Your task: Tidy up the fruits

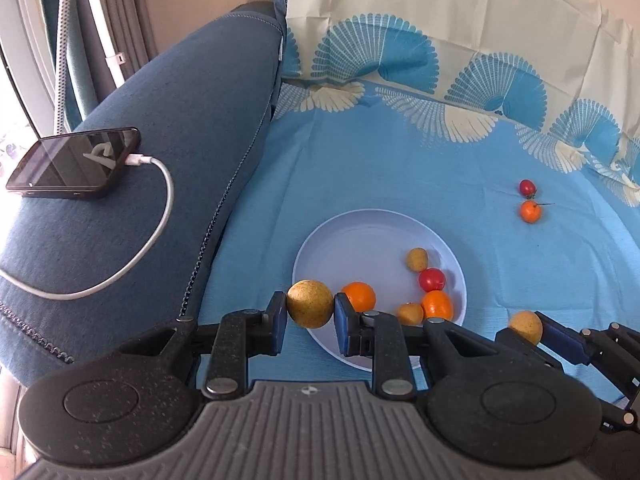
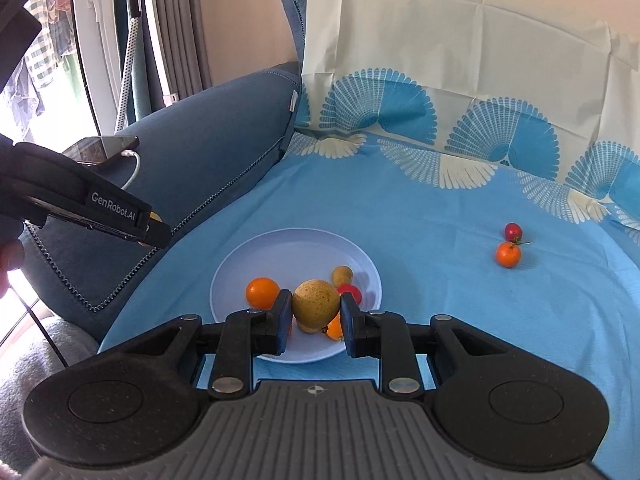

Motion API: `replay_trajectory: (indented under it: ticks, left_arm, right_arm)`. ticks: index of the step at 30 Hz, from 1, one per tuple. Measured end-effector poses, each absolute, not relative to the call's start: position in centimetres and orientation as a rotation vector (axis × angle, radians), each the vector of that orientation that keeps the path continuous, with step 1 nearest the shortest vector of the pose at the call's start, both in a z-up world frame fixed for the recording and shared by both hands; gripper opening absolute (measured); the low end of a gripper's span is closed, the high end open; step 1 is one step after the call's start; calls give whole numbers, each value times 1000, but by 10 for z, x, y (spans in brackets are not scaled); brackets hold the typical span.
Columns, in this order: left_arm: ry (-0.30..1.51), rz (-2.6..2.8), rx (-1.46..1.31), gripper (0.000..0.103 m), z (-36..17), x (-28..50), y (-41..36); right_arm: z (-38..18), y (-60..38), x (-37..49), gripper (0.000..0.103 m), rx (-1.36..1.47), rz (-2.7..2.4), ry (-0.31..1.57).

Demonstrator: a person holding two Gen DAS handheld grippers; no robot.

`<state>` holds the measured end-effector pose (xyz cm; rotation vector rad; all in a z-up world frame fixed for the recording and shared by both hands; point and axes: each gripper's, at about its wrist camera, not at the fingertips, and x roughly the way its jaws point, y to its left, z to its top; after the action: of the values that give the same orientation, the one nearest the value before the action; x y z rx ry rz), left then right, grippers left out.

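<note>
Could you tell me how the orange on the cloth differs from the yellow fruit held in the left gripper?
The orange is bright orange; the yellow fruit is dull yellow and speckled. The orange lies on the cloth, apart from the plate, touching a red fruit; the yellow fruit is clamped in the left gripper at the plate's rim. The orange has a stem; none shows on the yellow fruit. Both are round.

Blue cloth-covered bed (image 2: 400, 216) with pale plate (image 2: 240, 256), stray orange fruit (image 2: 508, 255), red fruit (image 2: 513, 231).
</note>
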<state>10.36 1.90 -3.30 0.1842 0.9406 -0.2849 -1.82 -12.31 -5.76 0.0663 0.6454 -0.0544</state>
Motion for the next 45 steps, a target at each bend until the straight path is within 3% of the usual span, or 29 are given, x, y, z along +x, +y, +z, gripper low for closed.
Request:
replay_trajectory:
  ticks: [16,17,18,19,20,27,35,45]
  left_arm:
    - [998,-344,284,30,-107,175,-29]
    - [991,-365,279,49,-105,176,-29]
    - [982,-382,267,82,-101,177,-28]
    - [958,-385,250,95,-95,177,-26]
    - [921,-378,235,102,-89,174,-24]
    - [858,-309,323,103,-62,135,-14]
    - [910,-245,287,103,-38,68,24]
    - [872,-238,264,103,-6,4,38]
  right_arm:
    - [-132,-143,74,27,46,-23,766]
    - [-133,-144,76,27,45,-13,765]
    - [-131,-144,78,29,45,-10,754]
    - [-129,-144,79,33,44,-9,739]
    - [-125,-145,80,44,40,-5,724]
    - [-95,-146,50,88,65,-56,699]
    - [-65,-124,-19,99,85,-74,691]
    - [-35,-100,-90,102,80,-115,624]
